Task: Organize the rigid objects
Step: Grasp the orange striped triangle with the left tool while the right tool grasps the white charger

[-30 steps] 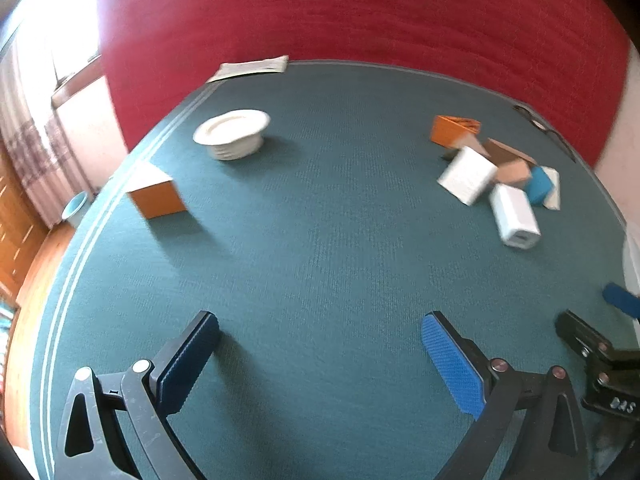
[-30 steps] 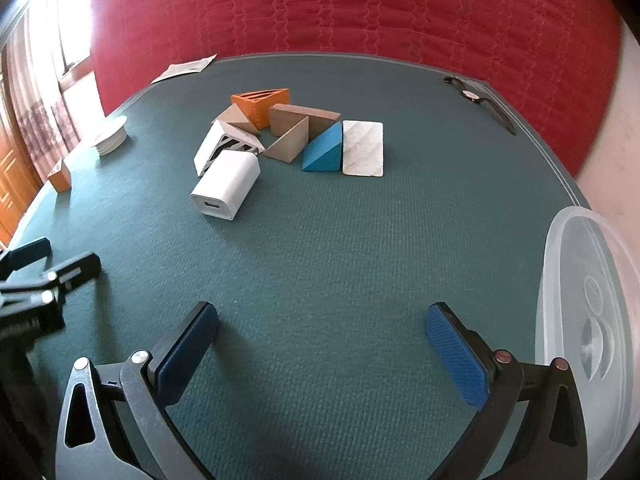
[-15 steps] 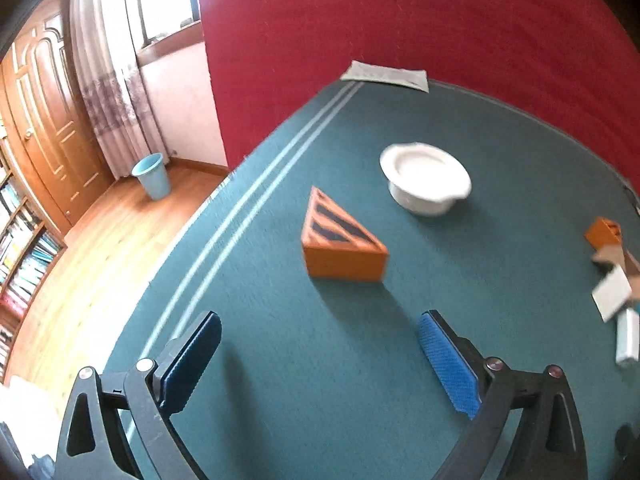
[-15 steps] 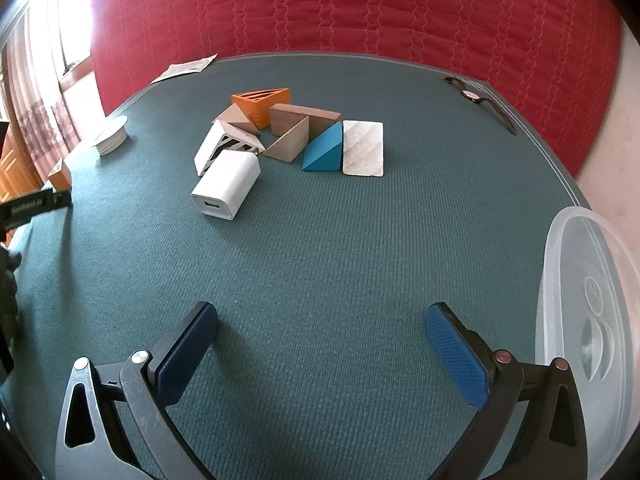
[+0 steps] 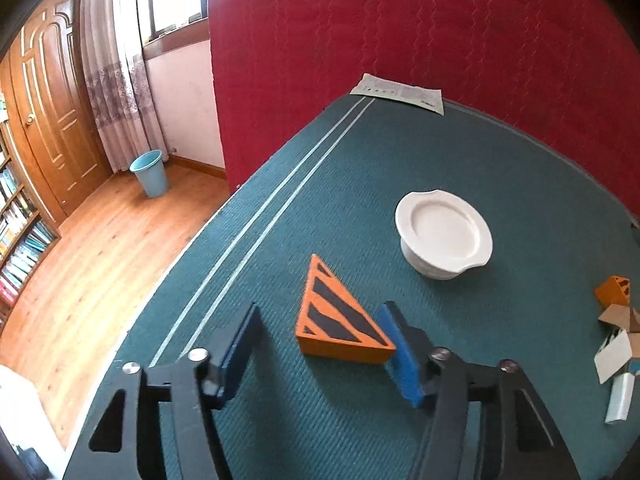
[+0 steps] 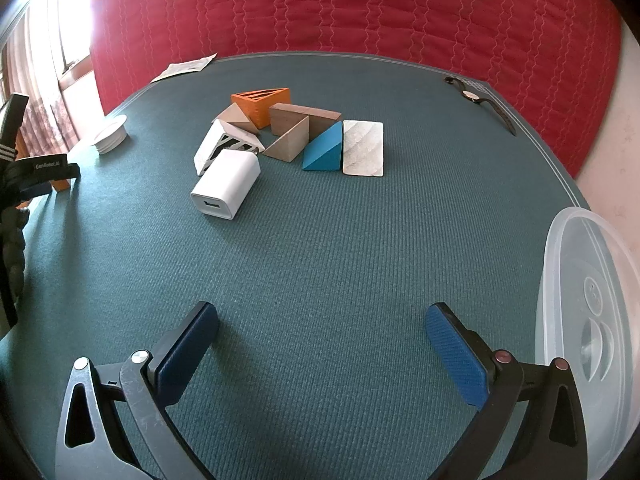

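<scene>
The orange wedge (image 5: 340, 322) lies flat on the green table (image 5: 500, 168), between the fingers of the left gripper (image 5: 320, 354); its long side runs across the gap, its corner just beside the right pad; the jaws are wide and hold nothing; the white dish (image 5: 444, 236) sits beyond, apart; nothing blocks the way; the right gripper (image 6: 322, 354) is open too, far from the block pile (image 6: 288, 136).

Right gripper (image 6: 320, 344) open above cloth; blocks (image 6: 288, 132), charger (image 6: 226, 188) beyond.
</scene>
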Demonstrator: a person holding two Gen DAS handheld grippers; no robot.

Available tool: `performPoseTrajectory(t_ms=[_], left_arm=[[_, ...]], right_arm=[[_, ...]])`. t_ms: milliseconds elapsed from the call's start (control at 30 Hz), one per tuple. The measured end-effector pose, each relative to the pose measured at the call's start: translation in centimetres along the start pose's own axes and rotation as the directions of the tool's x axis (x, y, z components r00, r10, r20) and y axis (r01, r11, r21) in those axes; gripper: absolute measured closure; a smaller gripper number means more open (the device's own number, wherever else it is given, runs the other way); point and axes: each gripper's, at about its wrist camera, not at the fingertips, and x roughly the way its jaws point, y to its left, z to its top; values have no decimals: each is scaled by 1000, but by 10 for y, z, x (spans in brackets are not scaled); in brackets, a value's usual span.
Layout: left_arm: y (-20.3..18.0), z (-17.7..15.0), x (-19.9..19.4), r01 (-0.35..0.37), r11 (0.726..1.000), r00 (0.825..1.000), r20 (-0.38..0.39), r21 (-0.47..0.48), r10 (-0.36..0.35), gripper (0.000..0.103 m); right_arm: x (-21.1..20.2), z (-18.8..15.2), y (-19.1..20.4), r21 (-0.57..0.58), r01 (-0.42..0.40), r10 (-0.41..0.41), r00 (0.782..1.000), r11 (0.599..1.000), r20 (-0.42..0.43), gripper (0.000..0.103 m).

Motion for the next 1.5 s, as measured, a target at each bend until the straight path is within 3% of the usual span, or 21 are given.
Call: performPoseTrajectory(t_ms=[100,567,700,833,1000,1200,1367,1500], left_arm=[[0,-2,-4,19,1000,1000,17,9,-19,62],[-29,-11,-35,136,985,987,70,110,-145,62],[-43,-19,-40,171,974,982,53,150,-180,62],[-51,-26,-42,190,967,980,33,172,-199,62],[-55,-31,-43,201,962,978,23,183,-208,62],[-58,-36,-44,201,960,978,16,196,-208,62],[-61,-39,-41,210,955,976,5,208,-216,62],[-62,-42,-41,213,954,976,-2,212,-218,62]], right_arm=[[0,0,0,0,0,0,1000,1000,0,0],[1,2,0,5,-10,10,1000,1000,-4,0],[-1,7,-1,44,-69,69,998,997,-7,0],[-2,20,7,73,-153,154,988,986,-9,7],[4,43,24,60,-175,175,985,983,6,15],[29,63,41,25,-147,147,989,989,-16,36],[37,68,47,4,-109,109,994,994,1,46],[37,67,49,-18,-78,78,997,997,15,62]])
